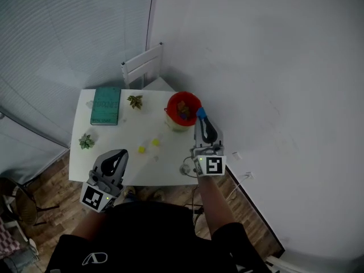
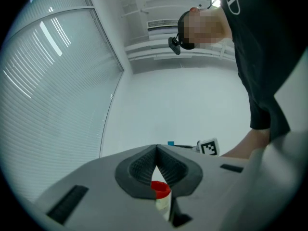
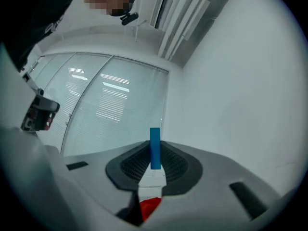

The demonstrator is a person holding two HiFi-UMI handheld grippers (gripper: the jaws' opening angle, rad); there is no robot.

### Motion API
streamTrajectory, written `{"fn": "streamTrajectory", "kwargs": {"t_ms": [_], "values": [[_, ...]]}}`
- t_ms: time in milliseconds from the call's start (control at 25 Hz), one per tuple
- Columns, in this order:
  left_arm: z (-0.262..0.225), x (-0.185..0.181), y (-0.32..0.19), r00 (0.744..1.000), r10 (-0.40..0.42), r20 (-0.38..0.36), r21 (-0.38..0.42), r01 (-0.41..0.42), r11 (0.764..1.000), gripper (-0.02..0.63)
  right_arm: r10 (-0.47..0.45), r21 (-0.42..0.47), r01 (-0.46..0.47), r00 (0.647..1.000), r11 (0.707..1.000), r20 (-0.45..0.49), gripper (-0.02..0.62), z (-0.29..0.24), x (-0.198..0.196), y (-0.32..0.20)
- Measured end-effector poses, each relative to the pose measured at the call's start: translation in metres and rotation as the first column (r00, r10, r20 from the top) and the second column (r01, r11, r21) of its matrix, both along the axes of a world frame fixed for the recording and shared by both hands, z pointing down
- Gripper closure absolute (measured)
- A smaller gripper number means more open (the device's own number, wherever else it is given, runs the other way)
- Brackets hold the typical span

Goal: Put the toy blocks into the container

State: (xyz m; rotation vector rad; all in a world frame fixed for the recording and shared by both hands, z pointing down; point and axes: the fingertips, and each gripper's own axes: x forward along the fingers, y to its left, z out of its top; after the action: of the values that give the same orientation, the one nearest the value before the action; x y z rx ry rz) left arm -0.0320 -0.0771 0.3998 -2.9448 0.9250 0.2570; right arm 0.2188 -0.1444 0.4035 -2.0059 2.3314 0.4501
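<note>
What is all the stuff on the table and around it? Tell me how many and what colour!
table: one, white, under everything
chair: one, white, behind the table
book: one, green, far left of the table
plants: two, green, one beside the book, one near the left edge
container: one, red rim, pale body, far right of the table
yellow blocks: two, yellow, middle of the table
blue block: one, blue, held by the container's rim
left tool: one, grey, shut and empty, over the table's near edge
right tool: one, grey, shut on the blue block
</note>
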Motion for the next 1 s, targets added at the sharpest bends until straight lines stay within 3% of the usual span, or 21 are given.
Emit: {"fn": "streamTrajectory", "kwargs": {"t_ms": [320, 600, 720, 880, 1000], "values": [[0.007, -0.011, -0.001, 0.999, -0.044, 0.016, -0.014, 0.044, 0.999, 0.601, 0.038, -0.037, -0.038, 0.999, 0.999, 0.003, 0.531, 0.021, 0.028, -0.064], [0.014, -0.016, -0.003, 0.997, -0.065, 0.033, -0.031, 0.066, 0.997, 0.601, 0.068, -0.146, -0.066, 0.998, 0.987, 0.005, 0.531, 0.062, 0.049, -0.106], [0.015, -0.017, -0.004, 0.997, -0.072, 0.032, -0.032, 0.073, 0.997, 0.601, 0.080, -0.272, -0.071, 0.997, 0.960, 0.023, 0.531, 0.105, 0.059, -0.121], [0.017, -0.016, -0.005, 0.996, -0.078, 0.035, -0.033, 0.079, 0.996, 0.601, 0.083, -0.444, -0.058, 0.996, 0.894, 0.035, 0.531, 0.165, 0.067, -0.132], [0.018, -0.016, -0.005, 0.996, -0.085, 0.034, -0.036, 0.086, 0.996, 0.601, 0.092, -0.507, -0.052, 0.994, 0.860, 0.054, 0.529, 0.189, 0.072, -0.133]]}}
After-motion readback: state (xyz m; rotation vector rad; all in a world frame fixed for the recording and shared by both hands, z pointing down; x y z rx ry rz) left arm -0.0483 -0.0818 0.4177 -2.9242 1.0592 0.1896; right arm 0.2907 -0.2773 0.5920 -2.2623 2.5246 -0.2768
